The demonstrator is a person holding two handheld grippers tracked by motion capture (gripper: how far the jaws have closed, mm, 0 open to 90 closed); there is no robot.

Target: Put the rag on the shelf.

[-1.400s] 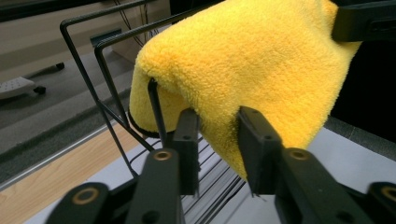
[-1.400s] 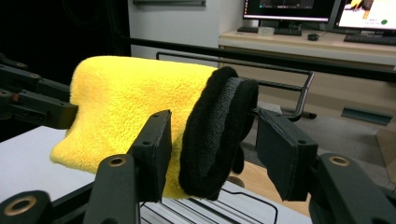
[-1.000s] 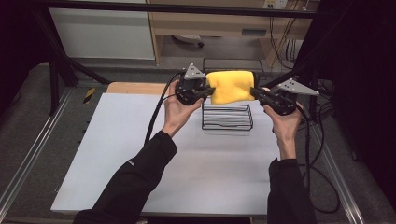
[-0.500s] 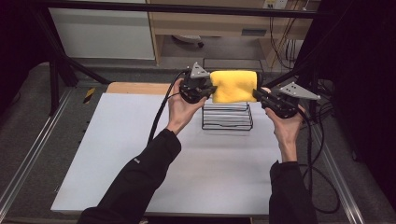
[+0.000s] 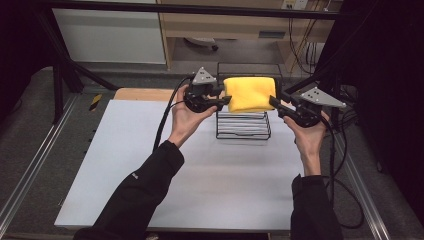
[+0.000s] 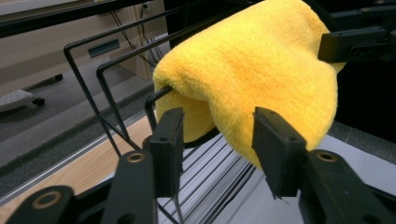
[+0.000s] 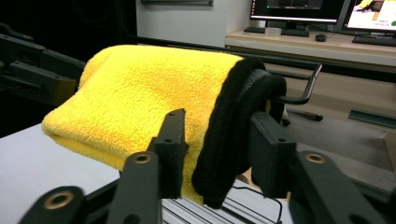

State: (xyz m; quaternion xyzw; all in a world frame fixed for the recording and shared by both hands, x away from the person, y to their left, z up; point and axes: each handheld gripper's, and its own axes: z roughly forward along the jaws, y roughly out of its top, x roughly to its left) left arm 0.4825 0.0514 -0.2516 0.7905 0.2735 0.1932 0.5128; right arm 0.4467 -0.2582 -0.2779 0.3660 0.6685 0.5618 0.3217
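Observation:
A folded yellow towel (image 5: 249, 93) with a black-trimmed end lies draped over the top of a black wire rack (image 5: 243, 131) at the far middle of the table. My left gripper (image 5: 224, 99) is at the towel's left end and my right gripper (image 5: 276, 105) at its right end. In the left gripper view the jaws (image 6: 217, 126) stand apart around the towel's (image 6: 247, 70) lower fold without pressing it. In the right gripper view the jaws (image 7: 215, 126) straddle the black-trimmed edge of the towel (image 7: 149, 102) with slack. Both pairs of jaws have just been opening.
The rack stands on a white table mat (image 5: 200, 175), with a wooden strip (image 5: 142, 94) at the mat's far left. Metal rails (image 5: 35, 165) run along both sides. A black frame bar (image 5: 200, 8) crosses overhead. Cables (image 5: 165, 120) trail from both grippers.
Both grippers' jaws have parted from the towel's ends. The towel now rests on the rack. The hands have hardly moved.

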